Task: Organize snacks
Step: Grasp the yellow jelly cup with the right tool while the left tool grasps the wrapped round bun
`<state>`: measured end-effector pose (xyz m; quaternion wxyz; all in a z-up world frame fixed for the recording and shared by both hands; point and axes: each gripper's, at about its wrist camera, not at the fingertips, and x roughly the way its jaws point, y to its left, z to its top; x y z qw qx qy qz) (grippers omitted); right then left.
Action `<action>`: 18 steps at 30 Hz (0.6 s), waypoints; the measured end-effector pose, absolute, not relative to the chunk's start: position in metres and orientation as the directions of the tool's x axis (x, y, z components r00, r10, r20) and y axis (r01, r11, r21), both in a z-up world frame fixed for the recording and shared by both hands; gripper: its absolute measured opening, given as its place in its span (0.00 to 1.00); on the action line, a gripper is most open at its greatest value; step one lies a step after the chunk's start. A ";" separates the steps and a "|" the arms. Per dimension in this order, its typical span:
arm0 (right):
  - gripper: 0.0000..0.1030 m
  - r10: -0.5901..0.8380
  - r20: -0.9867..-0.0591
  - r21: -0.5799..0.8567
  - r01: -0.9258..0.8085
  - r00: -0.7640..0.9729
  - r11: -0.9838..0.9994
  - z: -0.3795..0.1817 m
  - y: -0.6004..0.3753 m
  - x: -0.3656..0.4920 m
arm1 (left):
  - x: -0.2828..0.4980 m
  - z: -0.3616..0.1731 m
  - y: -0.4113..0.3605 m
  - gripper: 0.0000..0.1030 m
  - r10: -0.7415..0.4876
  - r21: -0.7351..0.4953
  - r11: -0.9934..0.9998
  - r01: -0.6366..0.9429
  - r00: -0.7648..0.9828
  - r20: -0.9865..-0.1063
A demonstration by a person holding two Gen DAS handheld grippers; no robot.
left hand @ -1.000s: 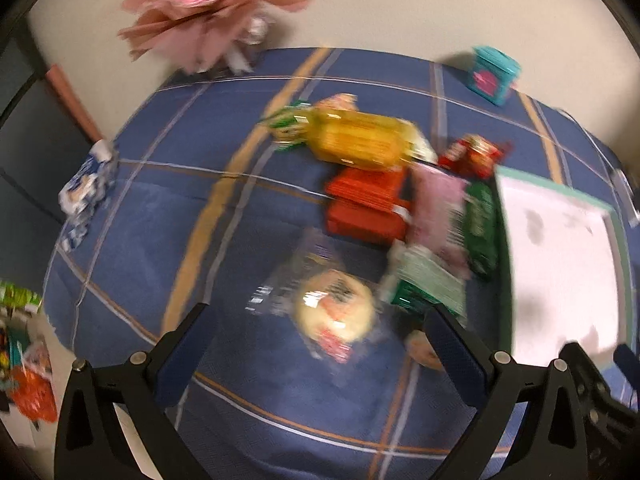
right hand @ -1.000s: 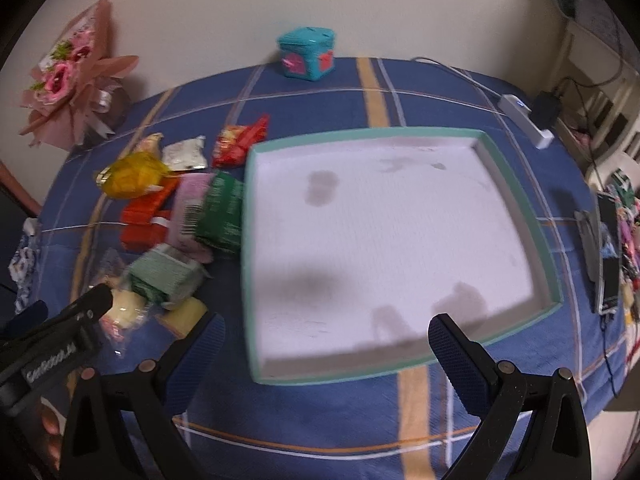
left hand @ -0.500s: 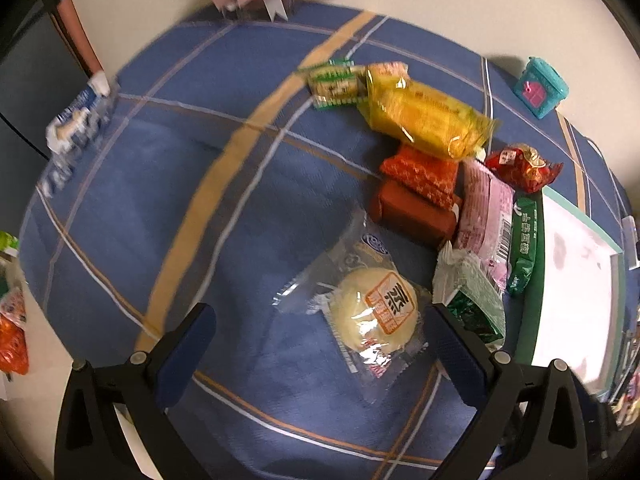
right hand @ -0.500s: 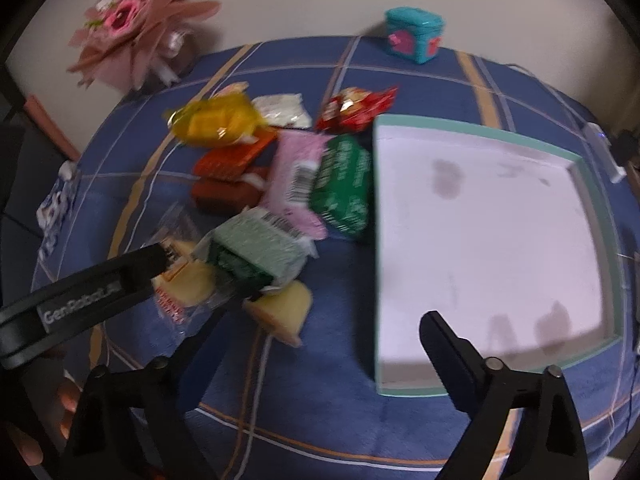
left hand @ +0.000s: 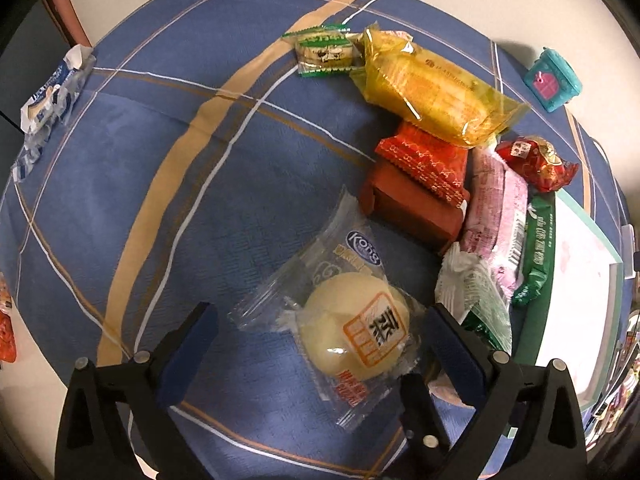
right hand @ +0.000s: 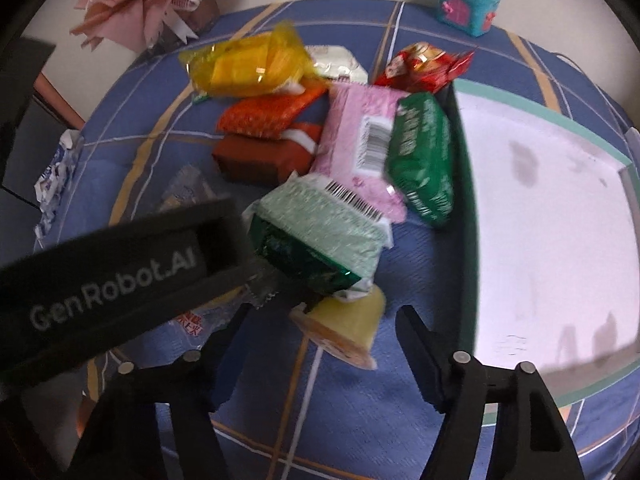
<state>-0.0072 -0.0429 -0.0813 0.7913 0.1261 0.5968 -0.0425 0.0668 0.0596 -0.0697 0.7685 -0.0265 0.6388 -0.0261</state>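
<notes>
The left claw (left hand: 320, 340) stands wide open and holds nothing; between its blue-padded fingers, not touched by them, lies a round pale bun (left hand: 356, 338) in a clear crinkled wrapper with an orange printed label. The right claw (right hand: 320, 334) is partly open and its jaws have just been closing; a small yellow jelly cup (right hand: 346, 326), lying tipped on its side, sits in the gap, with no contact visible. The black body of the left claw crosses the left of the right wrist view and hides the bun there. Just beyond the cup lies a pale green foil packet (right hand: 320, 236) with a barcode, its end crumpled. Further out sit a flat pink packet (right hand: 360, 140), a dark green pillow-shaped packet (right hand: 422, 160) against the tray wall, and two red-orange bars (left hand: 416, 184). Right of the right claw stands a square tray (right hand: 468, 184) with a teal rim and a white, stained floor. Furthest lie a glossy yellow wrapped cake (left hand: 432, 88), a green-edged biscuit pack (left hand: 324, 54) and a red foil sweet (right hand: 424, 66). All rest on a counter covered with blue plaid cloth (left hand: 160, 160). At the far edge stands a teal box (right hand: 466, 4).
</notes>
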 end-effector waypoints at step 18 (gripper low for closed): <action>0.47 0.117 -0.956 0.190 0.264 0.270 0.945 -0.077 -0.069 -0.028 | 0.062 -0.055 0.062 0.59 -0.130 -0.129 0.992 0.017 0.200 -0.971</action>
